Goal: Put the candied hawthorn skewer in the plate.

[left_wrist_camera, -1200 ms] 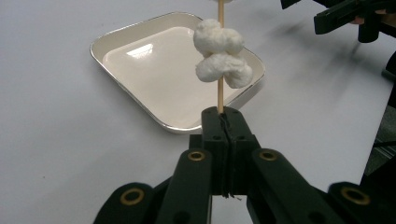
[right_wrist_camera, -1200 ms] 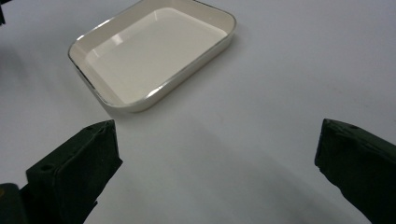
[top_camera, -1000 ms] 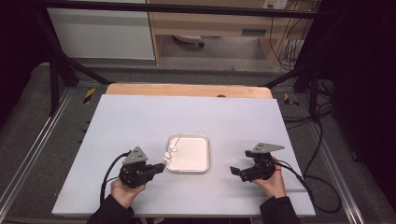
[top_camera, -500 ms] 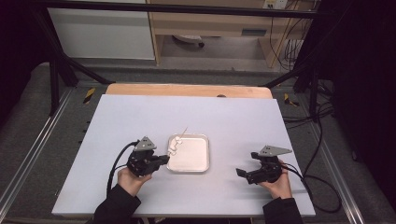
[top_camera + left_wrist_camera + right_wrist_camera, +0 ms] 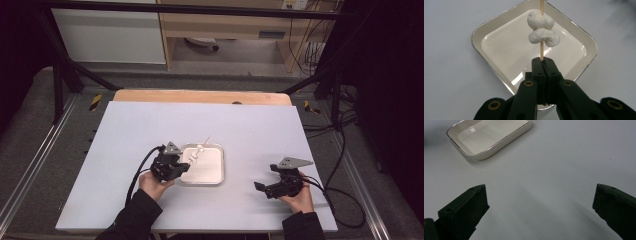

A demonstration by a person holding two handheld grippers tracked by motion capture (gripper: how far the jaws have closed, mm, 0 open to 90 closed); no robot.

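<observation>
Left gripper (image 5: 543,61) is clamped on a thin wooden skewer (image 5: 541,51) threaded with two white marshmallow lumps (image 5: 542,30), held just beyond its tips above the shallow cream rectangular tray (image 5: 486,30); right gripper (image 5: 540,202), jaws wide apart, holds nothing, well apart from the tray

The table (image 5: 150,135) is evenly lit from overhead, pale and clear, while the room around it sinks into near black; the high view is soft and somewhat grainy; in the left gripper view the tray (image 5: 499,50) shows a bright glare patch on its floor; its near jaws are sharp; in the right gripper view the jaws are blurred, casting faint, soft-edged shadows.
</observation>
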